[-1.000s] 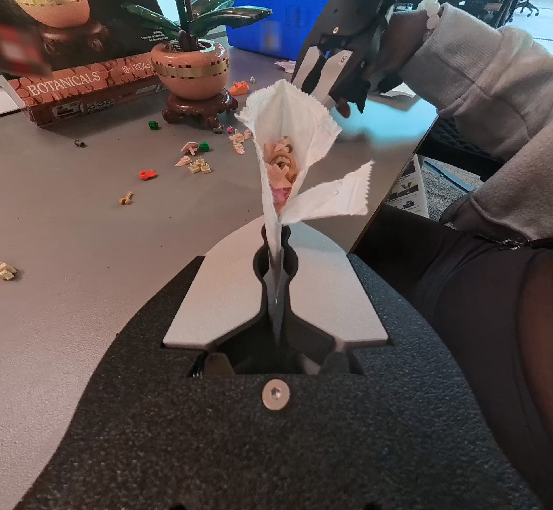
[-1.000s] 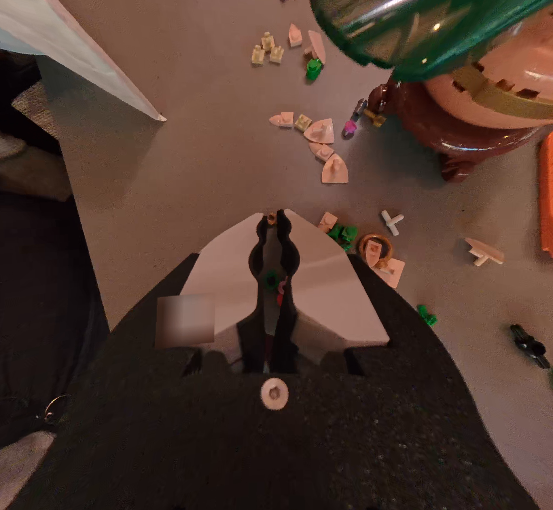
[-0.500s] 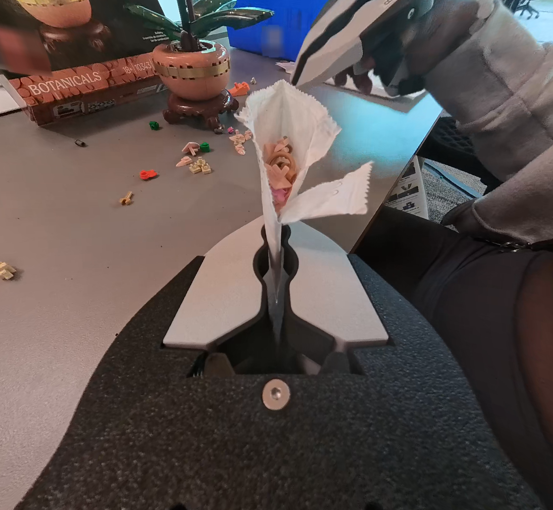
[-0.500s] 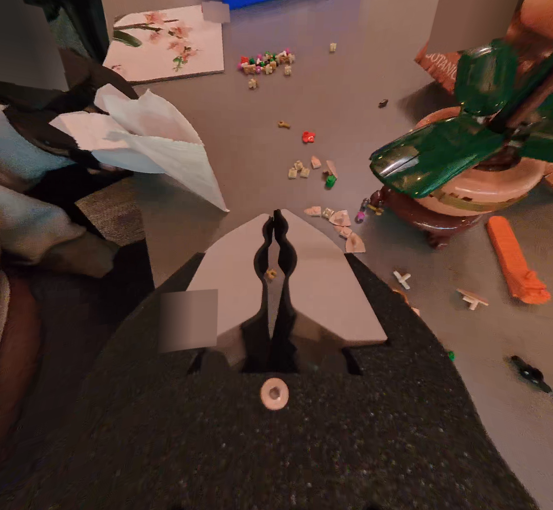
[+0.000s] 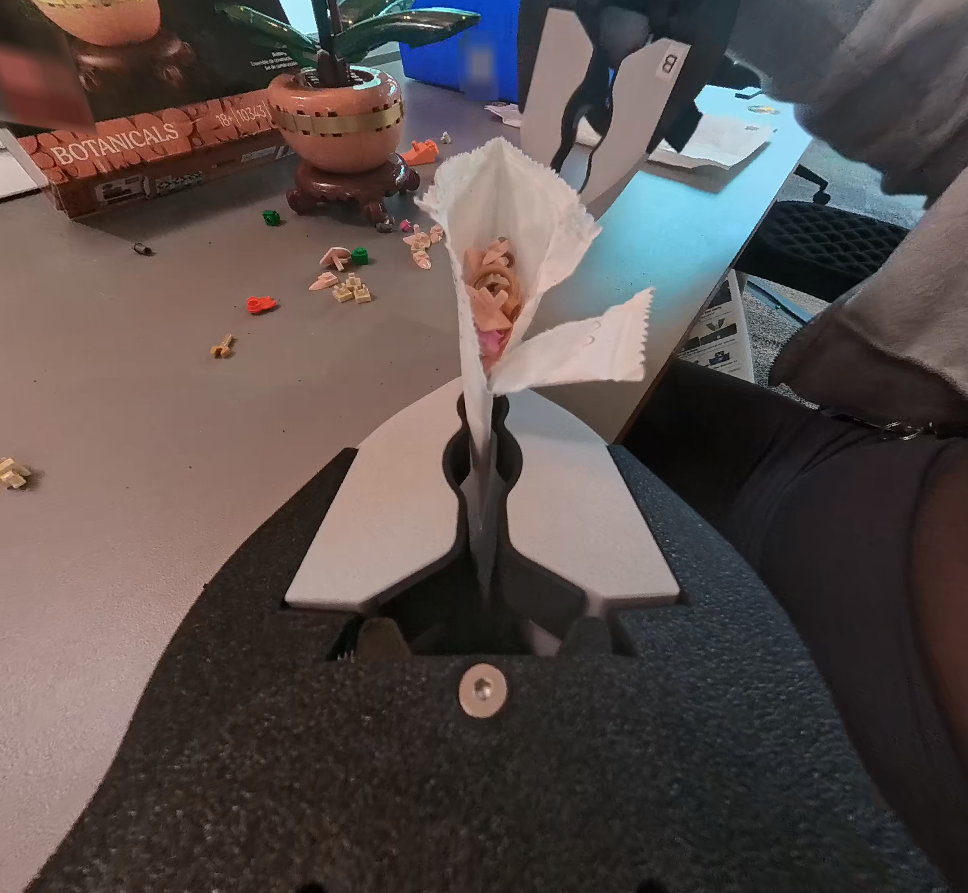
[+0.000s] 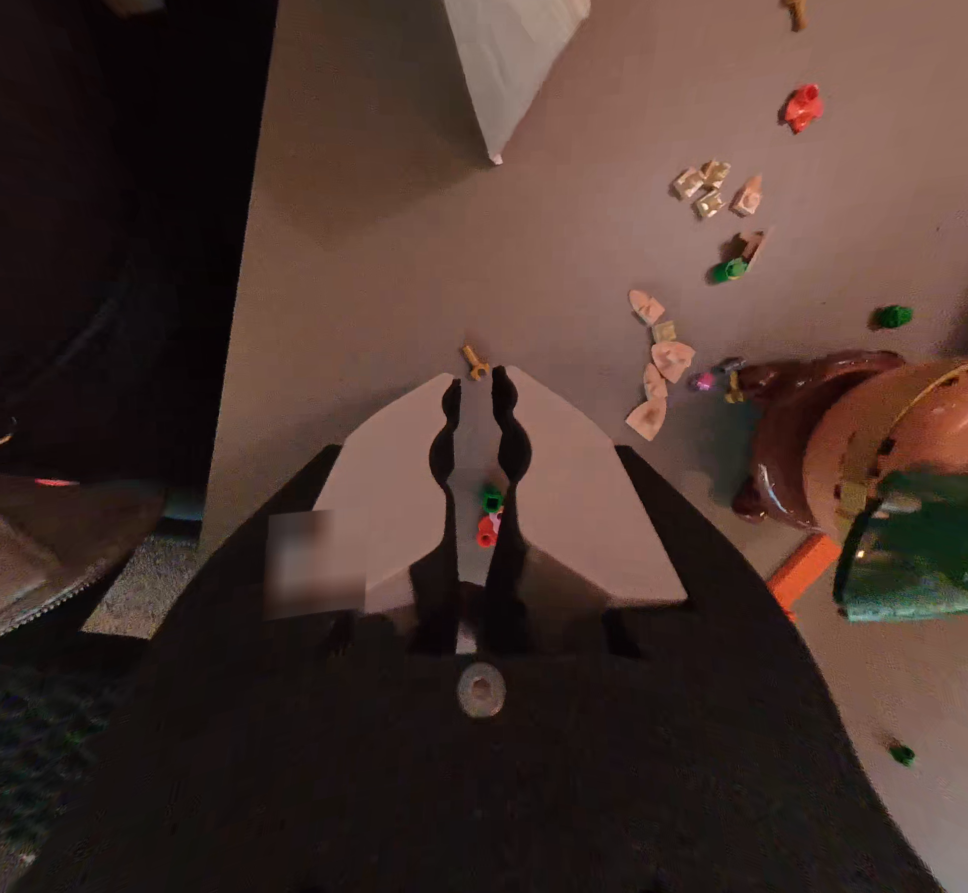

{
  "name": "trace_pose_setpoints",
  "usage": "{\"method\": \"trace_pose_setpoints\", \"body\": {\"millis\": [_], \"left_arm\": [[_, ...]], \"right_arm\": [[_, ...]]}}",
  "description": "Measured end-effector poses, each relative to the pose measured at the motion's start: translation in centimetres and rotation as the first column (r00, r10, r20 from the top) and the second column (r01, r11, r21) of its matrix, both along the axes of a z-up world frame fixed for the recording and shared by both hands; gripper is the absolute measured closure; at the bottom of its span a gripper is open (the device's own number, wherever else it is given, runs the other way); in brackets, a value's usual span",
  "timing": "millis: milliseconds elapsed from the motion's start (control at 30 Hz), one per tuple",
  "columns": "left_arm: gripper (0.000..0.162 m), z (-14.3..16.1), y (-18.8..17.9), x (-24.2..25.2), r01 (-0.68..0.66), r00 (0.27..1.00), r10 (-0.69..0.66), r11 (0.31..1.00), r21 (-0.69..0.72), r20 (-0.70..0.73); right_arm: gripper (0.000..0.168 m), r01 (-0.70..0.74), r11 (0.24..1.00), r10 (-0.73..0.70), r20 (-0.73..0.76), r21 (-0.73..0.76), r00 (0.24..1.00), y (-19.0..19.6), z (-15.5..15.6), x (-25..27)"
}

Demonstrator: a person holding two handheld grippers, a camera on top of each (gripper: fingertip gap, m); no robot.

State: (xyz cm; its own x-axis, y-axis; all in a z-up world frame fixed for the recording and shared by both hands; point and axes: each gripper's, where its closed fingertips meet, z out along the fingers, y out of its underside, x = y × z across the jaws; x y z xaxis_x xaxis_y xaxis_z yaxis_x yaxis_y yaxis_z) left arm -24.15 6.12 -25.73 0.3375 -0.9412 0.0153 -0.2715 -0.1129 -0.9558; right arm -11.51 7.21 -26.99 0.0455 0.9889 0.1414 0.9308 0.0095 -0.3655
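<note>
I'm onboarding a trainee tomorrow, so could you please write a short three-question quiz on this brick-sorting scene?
1. True or false: the left gripper is shut on the torn white paper bag.
2. Which loose piece lies just ahead of the right gripper fingertips, and does it touch them?
A. red stud
B. gold pin
C. orange brick separator
3. Fill in: the brick-built flower pot stands on a dark brown ____.

Key
1. True; the bag, holding tan and pink pieces, stands pinched between its jaws.
2. B; the gold pin lies on the grey table, and contact cannot be told.
3. Base.
</note>
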Motion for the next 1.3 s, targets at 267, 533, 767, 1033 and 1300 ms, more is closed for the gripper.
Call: {"method": "trace_pose_setpoints", "body": {"millis": [267, 533, 767, 1033, 1300], "left_arm": [[0.158, 0.0, -0.1, 0.0, 0.009, 1.000, -0.009, 1.000, -0.003, 0.006], [0.158, 0.1, -0.2, -0.1, 0.015, 1.000, -0.015, 1.000, -0.001, 0.010], [0.158, 0.1, -0.1, -0.1, 0.013, 1.000, -0.013, 1.000, 0.003, 0.007], [0.158, 0.1, -0.1, 0.0, 0.012, 1.000, -0.012, 1.000, 0.006, 0.006], [0.158, 0.1, -0.1, 0.0, 0.007, 1.000, -0.007, 1.000, 0.025, 0.000]], "right_arm": [[0.156, -0.196, 0.978, 0.211, 0.353, -0.079, 0.912, 0.1, -1.2, 0.0], [0.155, -0.193, 0.978, 0.210, 0.396, -0.084, 0.894, 0.8, -2.1, -0.1], [0.163, -0.084, 0.986, 0.128, 0.320, -0.147, 0.939, 0.4, -2.2, -0.1], [0.163, -0.020, 1.000, 0.017, -0.164, -0.014, 0.986, -0.6, 4.1, -3.9], [0.157, 0.143, 0.988, -0.104, -0.441, 0.055, 0.891, 0.2, 7.9, -10.9]]}}
